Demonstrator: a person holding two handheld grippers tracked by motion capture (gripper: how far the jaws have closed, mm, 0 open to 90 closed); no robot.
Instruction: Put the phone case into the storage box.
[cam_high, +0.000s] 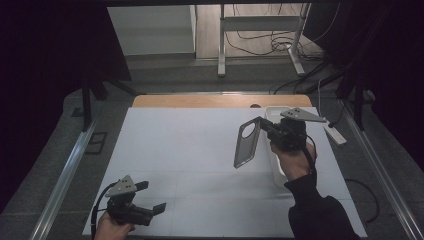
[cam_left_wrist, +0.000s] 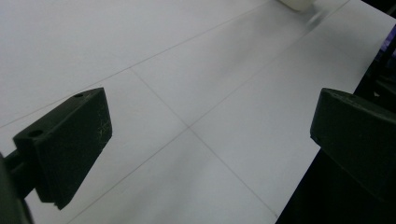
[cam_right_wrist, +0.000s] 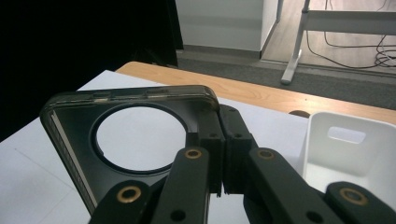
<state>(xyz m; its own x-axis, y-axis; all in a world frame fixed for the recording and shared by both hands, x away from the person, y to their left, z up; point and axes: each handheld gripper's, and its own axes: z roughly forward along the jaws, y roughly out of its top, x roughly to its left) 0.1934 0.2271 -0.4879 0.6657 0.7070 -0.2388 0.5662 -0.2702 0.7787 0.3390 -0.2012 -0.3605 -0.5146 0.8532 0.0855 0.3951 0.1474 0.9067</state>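
A dark phone case (cam_high: 247, 142) with a large round camera hole hangs above the white table, held by its top corner. My right gripper (cam_high: 265, 126) is shut on that corner; in the right gripper view the case (cam_right_wrist: 79, 135) stands to the left of the closed jaws (cam_right_wrist: 223, 154). My left gripper (cam_high: 150, 196) hovers low over the table's near left corner, jaws wide apart with nothing between them. In the left gripper view its two black pads (cam_left_wrist: 70, 140) frame bare white table (cam_left_wrist: 196, 93).
A white plastic bin (cam_high: 274, 150) stands on the table under my right hand; its wall with a handle slot (cam_right_wrist: 345, 149) shows in the right gripper view. A wooden strip (cam_high: 200, 101) runs along the far edge. Desk legs and cables lie beyond.
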